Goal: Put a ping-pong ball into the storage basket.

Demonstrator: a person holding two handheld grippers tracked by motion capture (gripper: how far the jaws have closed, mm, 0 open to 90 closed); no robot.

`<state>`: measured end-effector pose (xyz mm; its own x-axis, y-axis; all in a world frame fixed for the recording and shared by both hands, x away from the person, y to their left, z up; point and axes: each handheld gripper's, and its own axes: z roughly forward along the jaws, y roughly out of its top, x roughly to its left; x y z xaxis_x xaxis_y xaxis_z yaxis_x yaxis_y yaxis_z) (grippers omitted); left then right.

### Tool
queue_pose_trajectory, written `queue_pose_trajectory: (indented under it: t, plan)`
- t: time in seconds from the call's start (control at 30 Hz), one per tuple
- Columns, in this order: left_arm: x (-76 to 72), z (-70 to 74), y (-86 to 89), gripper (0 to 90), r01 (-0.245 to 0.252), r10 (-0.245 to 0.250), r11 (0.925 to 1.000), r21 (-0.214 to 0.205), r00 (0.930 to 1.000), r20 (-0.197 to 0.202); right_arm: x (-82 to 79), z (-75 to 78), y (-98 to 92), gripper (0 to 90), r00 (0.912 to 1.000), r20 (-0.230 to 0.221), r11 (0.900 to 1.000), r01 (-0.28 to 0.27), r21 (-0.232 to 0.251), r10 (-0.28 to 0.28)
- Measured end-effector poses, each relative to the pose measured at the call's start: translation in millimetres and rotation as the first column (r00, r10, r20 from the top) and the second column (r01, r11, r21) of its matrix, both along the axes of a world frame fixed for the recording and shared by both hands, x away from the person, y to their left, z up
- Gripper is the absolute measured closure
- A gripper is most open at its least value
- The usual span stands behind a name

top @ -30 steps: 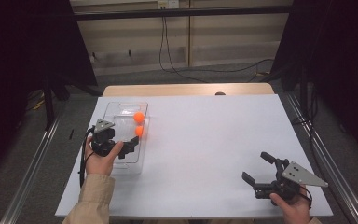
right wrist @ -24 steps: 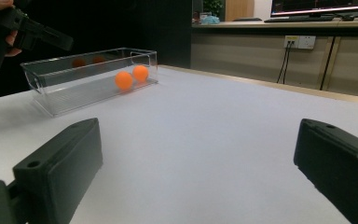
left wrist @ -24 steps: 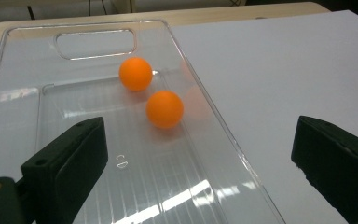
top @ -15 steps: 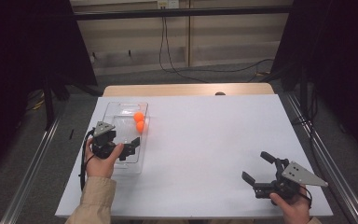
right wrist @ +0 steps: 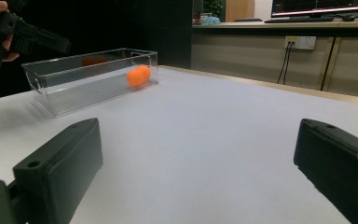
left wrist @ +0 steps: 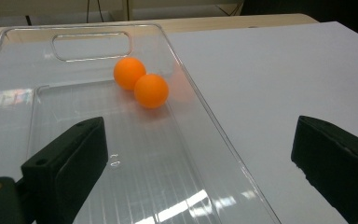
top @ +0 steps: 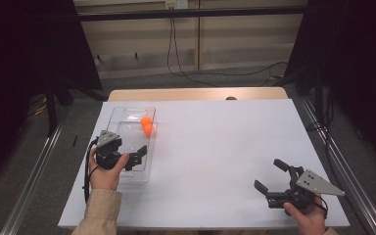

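A clear plastic tray lies lengthwise on the left of the white table. Two orange balls rest touching each other against its right wall, near the far end. The left gripper view shows the same balls ahead of the jaws. My left gripper hovers over the tray's near end, open and empty, one jaw above the tray floor and the other out past its right wall. My right gripper is open and empty near the table's front right corner, pointing left toward the tray.
The white table sheet spreads wide between the two grippers. A wooden strip runs along the far edge, with a small dark object on it. Metal rails flank both sides of the table.
The nearer orange ball has rolled away from the left gripper's jaws and now rests against the other ball. The left gripper drew back slightly. The right gripper stayed still.
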<state>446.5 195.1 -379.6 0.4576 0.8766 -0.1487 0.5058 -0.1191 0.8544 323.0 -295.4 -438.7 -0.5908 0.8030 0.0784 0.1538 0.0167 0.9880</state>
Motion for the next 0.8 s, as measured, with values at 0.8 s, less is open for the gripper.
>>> queue_pose_trajectory:
  t: [0.8]
  plan:
    - [-14.5, -10.2, 12.0, 3.7, -0.001, 0.001, 0.9997, -0.023, 0.9996, 0.030, 0.1, -0.1, 0.4, 0.6, 1.0000, 0.002, 1.0000, 0.004, -0.003, -0.004]
